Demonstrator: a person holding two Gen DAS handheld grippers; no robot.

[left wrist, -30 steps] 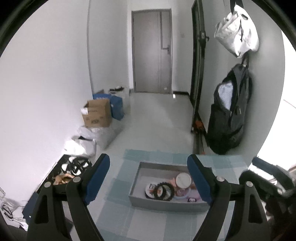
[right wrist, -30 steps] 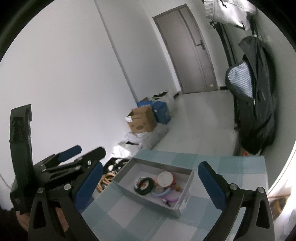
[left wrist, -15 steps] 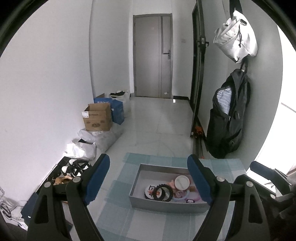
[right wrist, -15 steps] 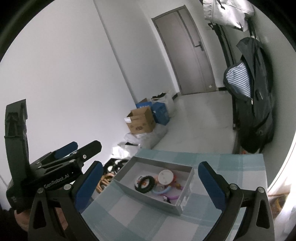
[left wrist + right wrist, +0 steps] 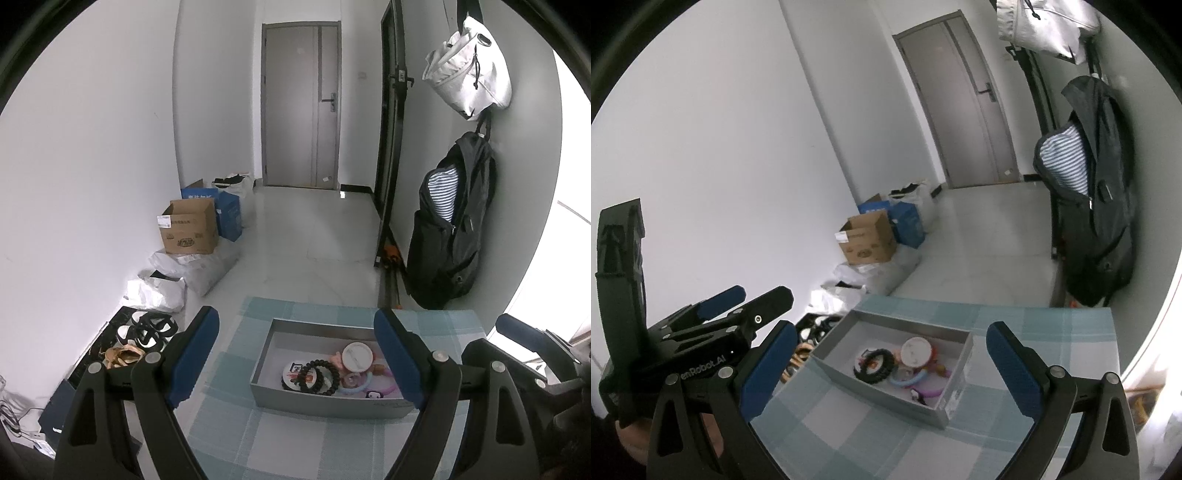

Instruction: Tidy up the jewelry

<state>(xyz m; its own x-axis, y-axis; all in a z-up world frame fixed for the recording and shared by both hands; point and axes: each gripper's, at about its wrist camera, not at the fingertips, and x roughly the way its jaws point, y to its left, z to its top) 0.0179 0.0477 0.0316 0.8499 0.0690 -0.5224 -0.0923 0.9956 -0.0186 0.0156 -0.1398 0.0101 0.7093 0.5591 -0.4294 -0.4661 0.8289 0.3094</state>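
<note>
An open grey box [image 5: 325, 400] [image 5: 879, 391] sits on a blue-and-white checked cloth [image 5: 295, 443]. Inside lie a black bead bracelet [image 5: 301, 376] [image 5: 882, 373], a round white disc [image 5: 357, 356] [image 5: 916, 350] and several small pink and purple pieces. My left gripper [image 5: 295, 315] hovers short of the box, open, nothing between its blue pads. My right gripper [image 5: 892, 328] is also open and empty, nearer the box's right side. Each gripper shows at the edge of the other's view: the left gripper [image 5: 731, 306] and the right gripper [image 5: 517, 328].
The table ends just beyond the box; floor lies past it. A cardboard box [image 5: 188, 229], plastic bags [image 5: 159, 291] and shoes [image 5: 147, 328] line the left wall. A black backpack [image 5: 450, 229] and white bag [image 5: 469, 62] hang on the right wall. A grey door [image 5: 299, 103] stands behind.
</note>
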